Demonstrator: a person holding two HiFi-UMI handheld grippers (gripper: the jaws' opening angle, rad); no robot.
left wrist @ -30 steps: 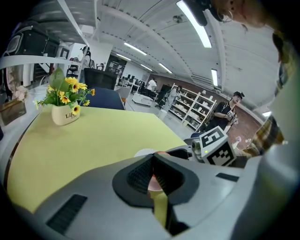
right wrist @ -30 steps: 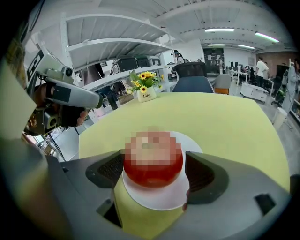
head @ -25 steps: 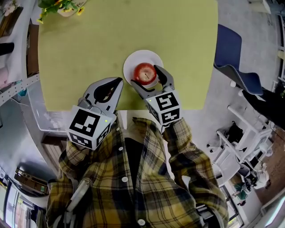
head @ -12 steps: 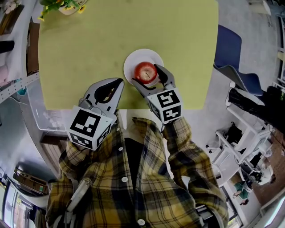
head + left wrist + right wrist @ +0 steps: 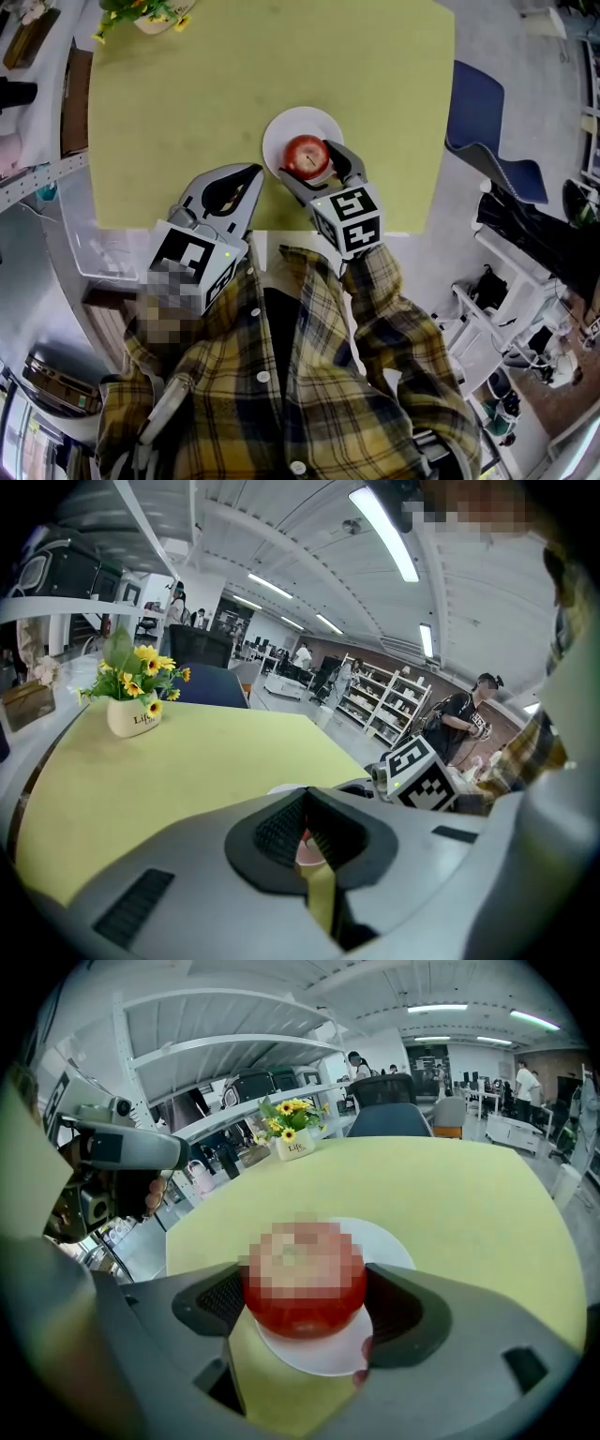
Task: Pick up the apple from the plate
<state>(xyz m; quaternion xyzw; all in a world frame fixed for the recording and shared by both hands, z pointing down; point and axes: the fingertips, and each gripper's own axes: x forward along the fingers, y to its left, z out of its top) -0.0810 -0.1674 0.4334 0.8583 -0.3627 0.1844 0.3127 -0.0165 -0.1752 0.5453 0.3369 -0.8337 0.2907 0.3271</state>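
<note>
Touching both right gripper (image 5: 309,1314) fingers (image 5: 409,1312), the apple (image 5: 304,1274) sits between them.

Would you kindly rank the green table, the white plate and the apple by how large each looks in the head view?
Largest to smallest:
1. green table
2. white plate
3. apple
The apple shows inside the plate's outline, so it is clearly smaller.

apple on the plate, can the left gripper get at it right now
Probably not. The right gripper has its jaws on both sides of the apple on the plate, taking up the near side, and the left gripper is shut, off to the plate's left.
</note>
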